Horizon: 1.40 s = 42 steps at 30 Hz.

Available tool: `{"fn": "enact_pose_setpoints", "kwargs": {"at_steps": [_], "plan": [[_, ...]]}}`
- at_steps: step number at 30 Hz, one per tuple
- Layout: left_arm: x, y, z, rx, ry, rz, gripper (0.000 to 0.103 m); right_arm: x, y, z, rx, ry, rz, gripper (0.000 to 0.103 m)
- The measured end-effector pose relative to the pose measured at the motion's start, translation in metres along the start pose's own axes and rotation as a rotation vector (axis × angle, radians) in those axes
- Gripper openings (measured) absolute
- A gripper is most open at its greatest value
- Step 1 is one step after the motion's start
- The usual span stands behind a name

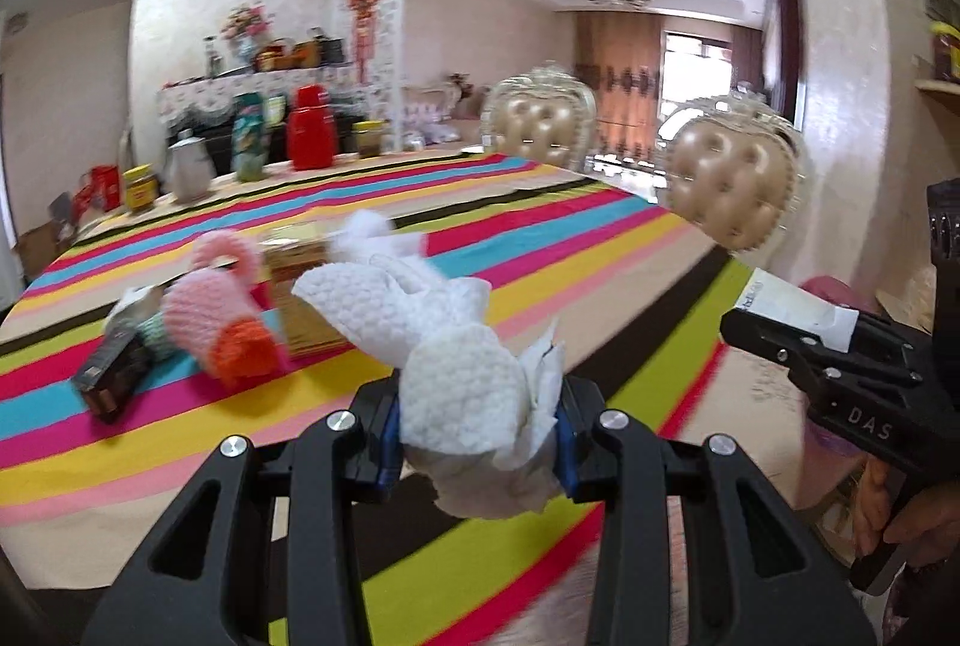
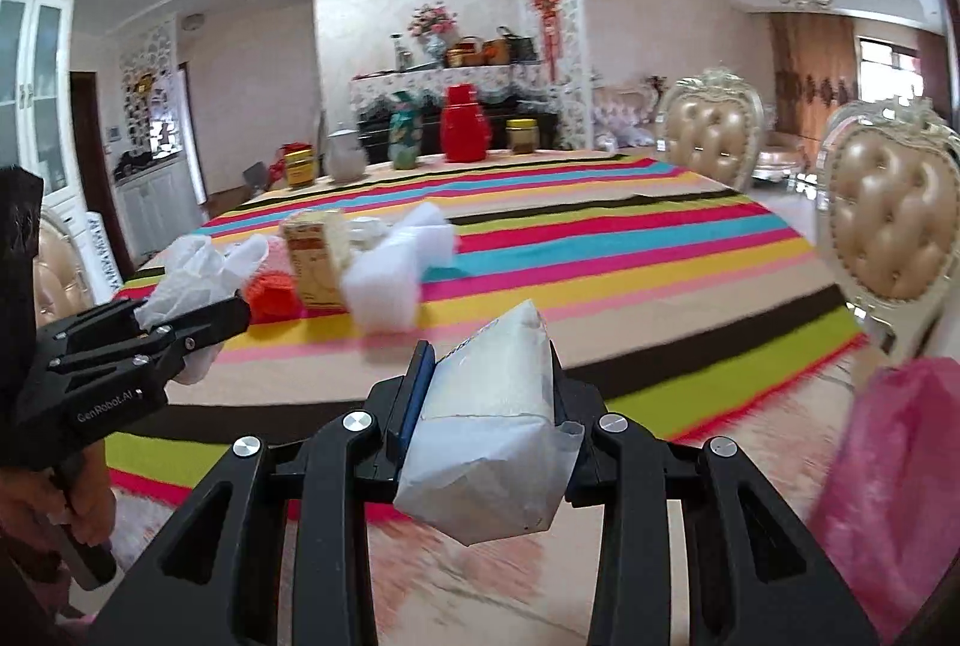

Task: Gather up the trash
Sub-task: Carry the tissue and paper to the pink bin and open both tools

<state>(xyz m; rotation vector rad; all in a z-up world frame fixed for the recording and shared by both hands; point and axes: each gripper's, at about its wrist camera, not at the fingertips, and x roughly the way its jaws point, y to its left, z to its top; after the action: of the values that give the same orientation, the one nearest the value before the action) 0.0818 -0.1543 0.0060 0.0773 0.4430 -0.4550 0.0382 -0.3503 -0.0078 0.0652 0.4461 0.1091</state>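
My left gripper (image 1: pixel 477 421) is shut on a crumpled white paper towel (image 1: pixel 456 376) and holds it above the near edge of the striped table (image 1: pixel 540 250). It also shows at the left of the right wrist view (image 2: pixel 198 325) with the towel (image 2: pixel 186 274). My right gripper (image 2: pixel 489 406) is shut on a white plastic packet (image 2: pixel 492 436). It shows at the right of the left wrist view (image 1: pixel 780 340). A pink bag (image 2: pixel 894 472) hangs at the lower right.
On the table lie a pink and orange knitted item (image 1: pixel 216 322), a dark small box (image 1: pixel 111 370), a tan carton (image 2: pixel 315 256) and white foam pieces (image 2: pixel 396 268). Jars, a kettle and a red flask (image 1: pixel 310 135) stand at the far edge. Two padded chairs (image 1: pixel 729 187) stand at the right.
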Motion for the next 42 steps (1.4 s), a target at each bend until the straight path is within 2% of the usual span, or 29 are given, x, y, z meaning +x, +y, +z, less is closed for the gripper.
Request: {"fn": "enact_pose_setpoints", "kwargs": {"at_steps": [15, 22, 29, 35, 38, 40, 41, 42], "plan": [[0.046, -0.15, 0.014, 0.212, 0.036, -0.327, 0.038, -0.062, -0.116, -0.036, 0.117, -0.009, -0.301, 0.035], [0.064, -0.214, 0.02, 0.241, 0.052, -0.488, 0.038, -0.094, -0.17, -0.053, 0.173, -0.034, -0.439, 0.035], [0.09, -0.289, 0.022, 0.304, 0.085, -0.644, 0.038, -0.114, -0.221, -0.068, 0.268, -0.055, -0.486, 0.035], [0.127, -0.325, 0.02, 0.291, 0.151, -0.687, 0.04, -0.111, -0.259, -0.074, 0.331, -0.052, -0.487, 0.035], [0.142, -0.333, 0.019, 0.288, 0.177, -0.718, 0.044, -0.106, -0.27, -0.073, 0.346, -0.049, -0.473, 0.037], [0.15, -0.337, 0.018, 0.28, 0.202, -0.736, 0.056, -0.102, -0.275, -0.072, 0.355, -0.05, -0.465, 0.038], [0.154, -0.338, 0.016, 0.272, 0.203, -0.711, 0.068, -0.099, -0.279, -0.072, 0.369, -0.047, -0.456, 0.039], [0.154, -0.333, 0.017, 0.26, 0.199, -0.693, 0.076, -0.098, -0.282, -0.073, 0.381, -0.046, -0.45, 0.047]]}}
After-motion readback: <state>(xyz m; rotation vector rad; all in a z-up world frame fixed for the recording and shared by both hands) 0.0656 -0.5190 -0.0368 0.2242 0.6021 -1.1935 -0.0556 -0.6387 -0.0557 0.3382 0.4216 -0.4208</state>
